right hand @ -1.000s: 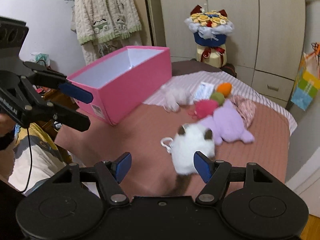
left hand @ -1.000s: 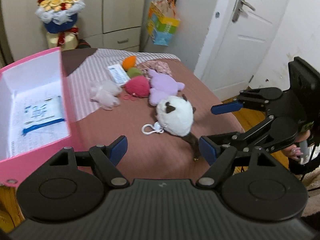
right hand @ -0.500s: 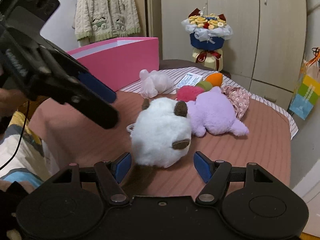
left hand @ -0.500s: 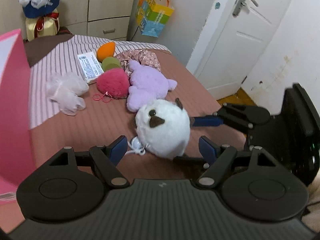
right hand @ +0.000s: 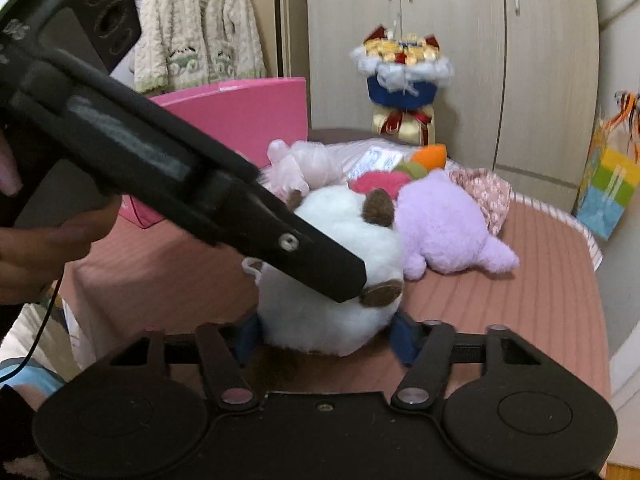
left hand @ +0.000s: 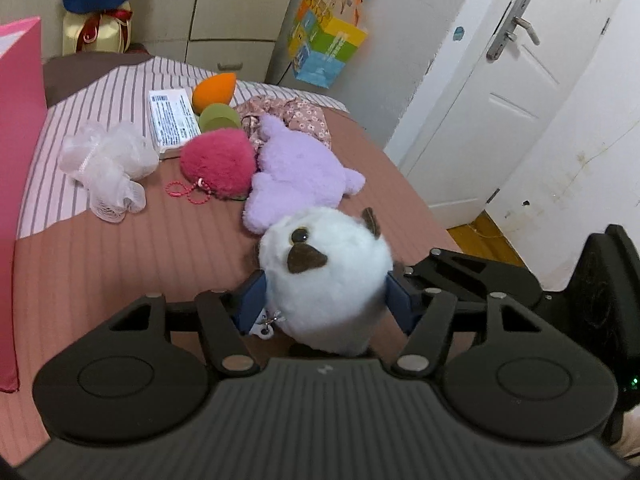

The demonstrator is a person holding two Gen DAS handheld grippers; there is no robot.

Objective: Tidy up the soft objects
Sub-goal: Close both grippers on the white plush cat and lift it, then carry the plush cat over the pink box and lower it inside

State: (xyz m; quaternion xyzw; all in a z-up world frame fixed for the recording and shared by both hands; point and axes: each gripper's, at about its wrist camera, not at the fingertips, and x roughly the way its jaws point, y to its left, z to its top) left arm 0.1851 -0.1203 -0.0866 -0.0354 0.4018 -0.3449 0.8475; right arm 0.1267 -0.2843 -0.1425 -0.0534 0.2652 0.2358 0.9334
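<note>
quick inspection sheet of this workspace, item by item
surface: bed, brown ribbed cover, striped sheet at the far end
job's things: white plush between both grippers; purple plush, red pompom, mesh puff, pink box at the left
clutter: orange sponge, green sponge, packet, floral cloth
grippers: left gripper and right gripper both closing, pads at the white plush's sides
cables: thin black one by the hand
surroundings: wardrobe, bouquet, door, gift bag, cardigan
</note>
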